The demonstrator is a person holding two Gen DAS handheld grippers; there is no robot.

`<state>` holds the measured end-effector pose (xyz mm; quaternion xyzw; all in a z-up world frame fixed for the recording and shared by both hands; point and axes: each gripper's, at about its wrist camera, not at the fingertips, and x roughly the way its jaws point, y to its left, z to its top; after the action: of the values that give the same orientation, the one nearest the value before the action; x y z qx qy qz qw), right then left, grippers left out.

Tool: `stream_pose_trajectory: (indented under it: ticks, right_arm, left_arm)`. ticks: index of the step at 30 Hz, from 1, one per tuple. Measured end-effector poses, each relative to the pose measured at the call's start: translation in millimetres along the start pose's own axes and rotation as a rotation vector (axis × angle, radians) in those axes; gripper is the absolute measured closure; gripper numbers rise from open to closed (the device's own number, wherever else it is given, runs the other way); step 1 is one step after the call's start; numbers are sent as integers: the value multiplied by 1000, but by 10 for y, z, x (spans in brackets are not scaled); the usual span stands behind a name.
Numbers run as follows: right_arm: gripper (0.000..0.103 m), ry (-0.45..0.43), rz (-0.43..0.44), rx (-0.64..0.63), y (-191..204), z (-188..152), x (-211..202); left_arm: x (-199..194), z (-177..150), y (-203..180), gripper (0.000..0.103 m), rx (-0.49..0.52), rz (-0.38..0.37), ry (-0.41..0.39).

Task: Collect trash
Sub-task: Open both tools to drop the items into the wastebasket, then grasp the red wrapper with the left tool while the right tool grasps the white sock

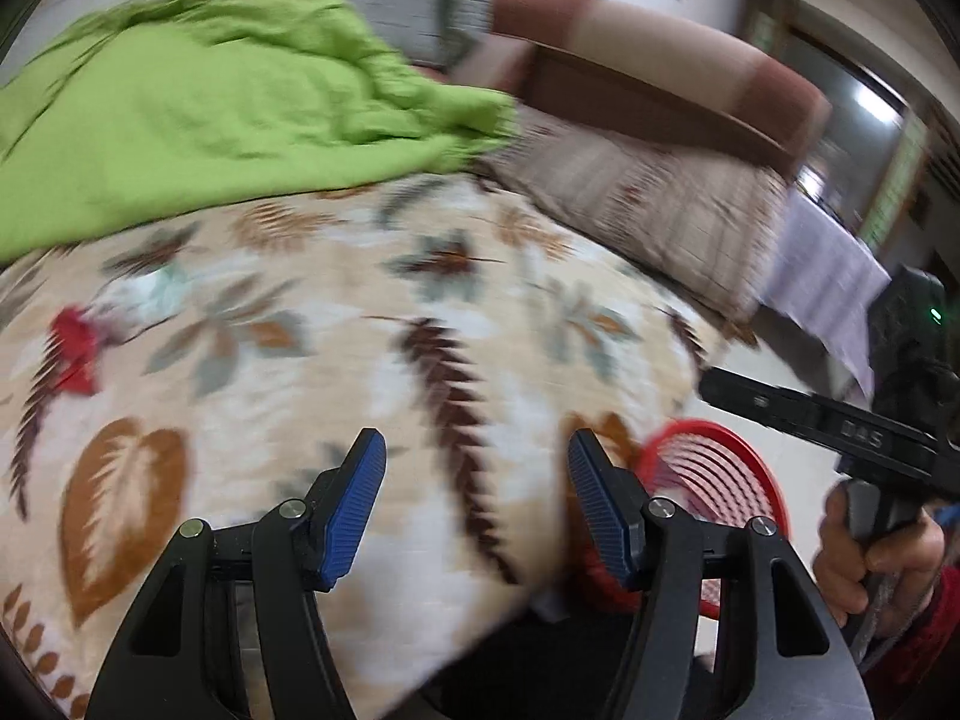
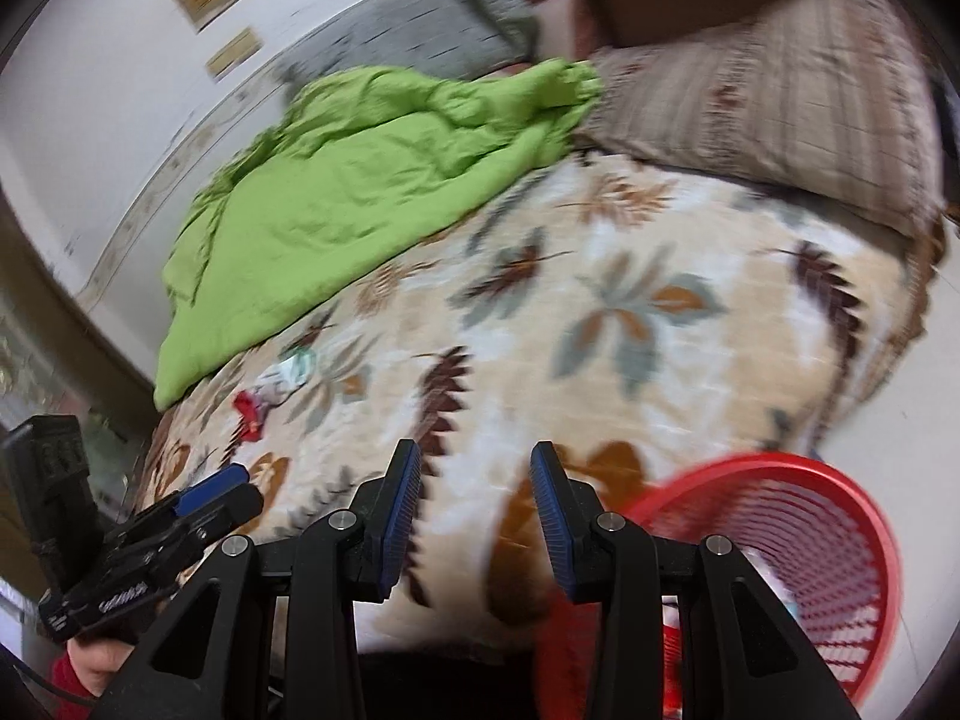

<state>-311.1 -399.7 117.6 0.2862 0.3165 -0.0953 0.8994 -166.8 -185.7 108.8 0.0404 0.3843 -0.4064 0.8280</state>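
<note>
Two pieces of trash lie on the leaf-patterned bedspread (image 1: 420, 312): a red wrapper (image 1: 75, 348) and a pale white-teal crumpled wrapper (image 1: 150, 294) beside it. Both also show in the right wrist view, the red wrapper (image 2: 249, 411) and the pale wrapper (image 2: 291, 372). A red mesh basket (image 2: 798, 546) stands on the floor at the bed's near corner, also in the left wrist view (image 1: 714, 474). My left gripper (image 1: 477, 498) is open and empty above the bed, well right of the trash. My right gripper (image 2: 474, 510) is open and empty, next to the basket.
A green blanket (image 1: 210, 108) lies bunched on the far side of the bed. A brown striped pillow (image 2: 780, 96) and a grey pillow (image 2: 420, 30) rest against the headboard (image 1: 660, 90). Pale floor lies to the right of the bed.
</note>
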Motion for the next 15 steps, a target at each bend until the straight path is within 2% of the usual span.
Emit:
stream_pose_trajectory:
  ticks: [5, 8, 11, 13, 15]
  right_arm:
    - [61, 54, 65, -97, 539, 43, 391]
    - [60, 82, 86, -144, 746, 25, 574]
    - [59, 113, 103, -173, 895, 34, 779]
    - [58, 134, 111, -184, 964, 65, 925]
    - [58, 144, 114, -192, 1001, 82, 1019]
  left_arm:
    - [-143, 20, 813, 41, -138, 163, -47]
    - [-220, 84, 1443, 41, -248, 282, -83]
    - [-152, 192, 1920, 40, -308, 376, -88]
    - [-84, 258, 2183, 40, -347, 384, -93]
    - [36, 317, 2399, 40, -388, 359, -91]
